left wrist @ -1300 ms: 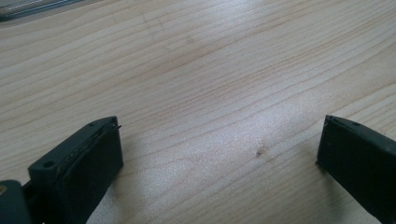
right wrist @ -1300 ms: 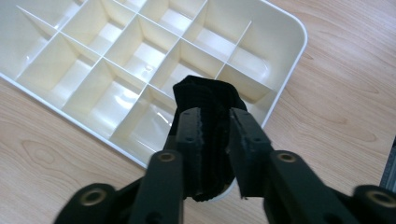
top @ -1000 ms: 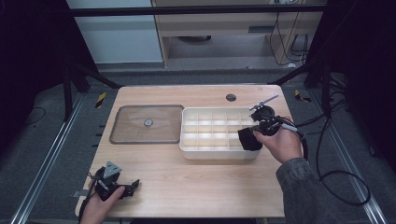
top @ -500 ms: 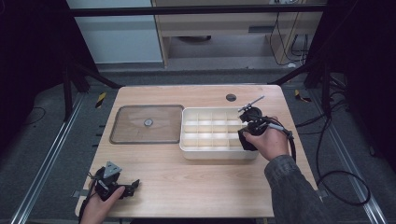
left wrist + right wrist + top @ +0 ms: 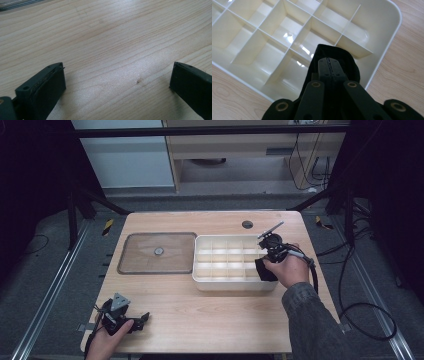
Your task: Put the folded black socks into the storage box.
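Right gripper (image 5: 265, 267) has dropped lower and drifted toward the near right corner of the white divider tray (image 5: 202, 282) since a second ago; left gripper (image 5: 131, 321) hasn't budged. Right jaws are pressed together, pinching one black cloth (image 5: 332, 53), which hangs over the tray's near-right compartments; in the high view the cloth (image 5: 262, 270) sits at the tray's right end, just under the hand. Whether the cloth touches the tray floor, cannot tell. One tray, divided into a grid of small compartments, three rows across; the cells in sight hold nothing but glare. One clear flat lid (image 5: 157, 252) with a small round knob lies just left of the tray on the table (image 5: 215, 315). One dark round hole (image 5: 247, 224) in the table beyond the tray. Left gripper rests at the near left table corner, jaws spread wide over bare wood, nothing between them. Two grippers, one cloth, one tray, one lid.
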`<state>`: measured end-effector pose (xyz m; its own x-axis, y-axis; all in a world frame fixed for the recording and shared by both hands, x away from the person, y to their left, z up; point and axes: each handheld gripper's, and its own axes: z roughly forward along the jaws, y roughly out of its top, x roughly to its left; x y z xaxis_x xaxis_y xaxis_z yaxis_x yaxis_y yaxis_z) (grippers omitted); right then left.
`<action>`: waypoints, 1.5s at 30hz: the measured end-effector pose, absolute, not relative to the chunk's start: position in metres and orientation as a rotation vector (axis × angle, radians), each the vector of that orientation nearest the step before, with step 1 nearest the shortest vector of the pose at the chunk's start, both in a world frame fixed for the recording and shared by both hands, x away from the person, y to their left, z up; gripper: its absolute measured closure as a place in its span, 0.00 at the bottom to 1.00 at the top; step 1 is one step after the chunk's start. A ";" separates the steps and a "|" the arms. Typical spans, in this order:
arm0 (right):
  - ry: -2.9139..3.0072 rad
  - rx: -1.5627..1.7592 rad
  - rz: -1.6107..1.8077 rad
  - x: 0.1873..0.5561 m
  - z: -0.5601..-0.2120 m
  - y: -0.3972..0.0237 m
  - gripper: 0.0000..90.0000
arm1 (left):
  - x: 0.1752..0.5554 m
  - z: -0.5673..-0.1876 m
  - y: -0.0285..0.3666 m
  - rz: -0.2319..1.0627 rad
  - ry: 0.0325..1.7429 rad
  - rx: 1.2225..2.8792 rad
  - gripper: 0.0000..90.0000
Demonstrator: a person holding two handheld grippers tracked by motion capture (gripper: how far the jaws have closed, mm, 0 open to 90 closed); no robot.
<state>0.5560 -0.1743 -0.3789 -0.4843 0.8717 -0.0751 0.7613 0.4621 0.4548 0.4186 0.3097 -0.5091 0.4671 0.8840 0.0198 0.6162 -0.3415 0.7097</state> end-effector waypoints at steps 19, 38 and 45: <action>2.405 1.437 0.458 0.559 -0.396 -0.191 1.00 | 0.418 -0.509 0.309 0.537 1.236 2.080 0.00; 2.446 1.453 0.451 0.553 -0.413 -0.190 1.00 | 0.418 -0.509 0.309 0.539 1.232 2.082 0.00; 2.460 1.465 0.467 0.548 -0.421 -0.192 1.00 | 0.418 -0.509 0.310 0.540 1.229 2.086 0.00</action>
